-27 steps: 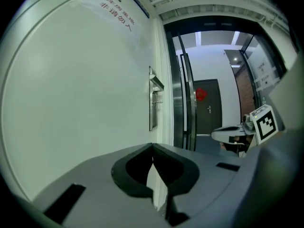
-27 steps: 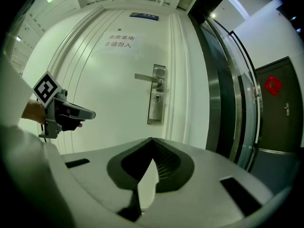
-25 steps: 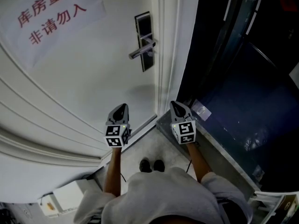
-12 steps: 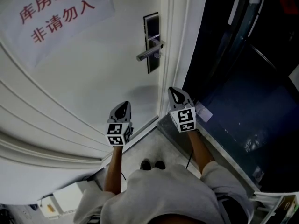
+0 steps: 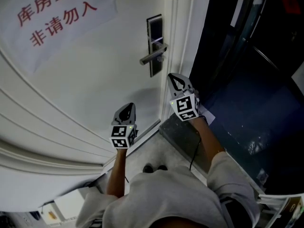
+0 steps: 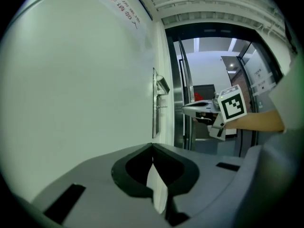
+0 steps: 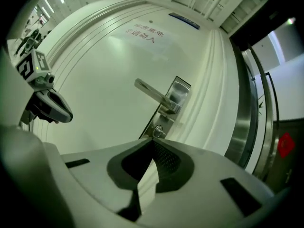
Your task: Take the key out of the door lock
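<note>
White door (image 5: pixel 95 80) | key (image 7: pixel 157 130) in lock (image 5: pixel 155 69) | left tongs (image 6: pixel 152 147), right tongs (image 7: pixel 152 140) closed, empty

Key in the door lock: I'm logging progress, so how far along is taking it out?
Done: nothing yet; the key sits in the lock under the handle. In hand: the right gripper, jaws shut and empty, points at it, short of it. To do: open, grip the key, pull it out.

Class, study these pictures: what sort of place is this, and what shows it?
Most likely a storeroom entrance inside an office-type building: a white panelled door with a lever handle and lock plate, a paper notice in red Chinese characters warning off entry, and metal-framed glass beside it.
</note>
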The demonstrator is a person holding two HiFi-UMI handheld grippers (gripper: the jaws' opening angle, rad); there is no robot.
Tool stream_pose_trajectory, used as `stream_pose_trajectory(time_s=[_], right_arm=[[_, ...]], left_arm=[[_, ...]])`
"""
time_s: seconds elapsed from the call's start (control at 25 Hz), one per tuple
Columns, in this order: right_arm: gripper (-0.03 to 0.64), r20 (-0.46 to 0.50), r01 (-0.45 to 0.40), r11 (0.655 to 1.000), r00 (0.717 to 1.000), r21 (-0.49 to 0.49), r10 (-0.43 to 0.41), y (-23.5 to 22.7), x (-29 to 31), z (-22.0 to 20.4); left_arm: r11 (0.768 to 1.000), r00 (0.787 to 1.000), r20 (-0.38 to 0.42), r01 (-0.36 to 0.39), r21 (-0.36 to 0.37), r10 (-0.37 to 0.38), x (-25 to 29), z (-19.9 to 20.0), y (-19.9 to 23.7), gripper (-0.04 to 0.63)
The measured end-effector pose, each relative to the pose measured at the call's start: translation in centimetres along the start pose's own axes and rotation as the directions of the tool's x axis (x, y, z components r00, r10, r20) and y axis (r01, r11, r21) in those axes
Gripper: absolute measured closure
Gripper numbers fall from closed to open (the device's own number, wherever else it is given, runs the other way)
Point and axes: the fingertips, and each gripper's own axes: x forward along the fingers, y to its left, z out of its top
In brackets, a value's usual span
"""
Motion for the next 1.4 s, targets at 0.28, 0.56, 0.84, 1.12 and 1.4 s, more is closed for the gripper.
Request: stream_pose_trajectory(time_s=[0.28, 0.56, 0.84, 1.12, 1.4], right_arm=[[0.594, -0.015, 0.009, 0.928, 1.0, -0.372, -0.015, -0.5, 2.6, 1.6], [0.594, -0.059, -0.026, 0.772, 0.998, -0.636, -0.015, 0.0, 4.2, 0.7], [0.569, -0.093, -0.068, 0.713, 0.996, -0.698, 0.005, 0.2, 5.0, -0.2], [0.454, -0.097, -0.05, 0.665, 0.995, -0.745, -0.034, -0.7, 6.8, -0.2], [0.508, -0.073, -0.024, 0.603, 0.996, -0.797, -0.056, -0.5, 8.8, -0.3]], left_arm=[[1.0, 1.0, 0.0, -0.009, -0.01, 0.009, -0.1, -0.3, 0.8, 0.577], [1.0, 1.0, 0.001, -0.027, -0.014, 0.027, -0.3, -0.3, 1.9, 0.577], [1.0, 1.0, 0.002, -0.02, -0.015, 0.02, 0.0, -0.2, 1.9, 0.577], [1.0, 1.0, 0.0, -0.017, -0.011, 0.017, 0.1, -0.2, 2.2, 0.577], [0.999, 1.0, -0.008, -0.029, -0.015, 0.029, -0.1, -0.5, 3.0, 0.577]])
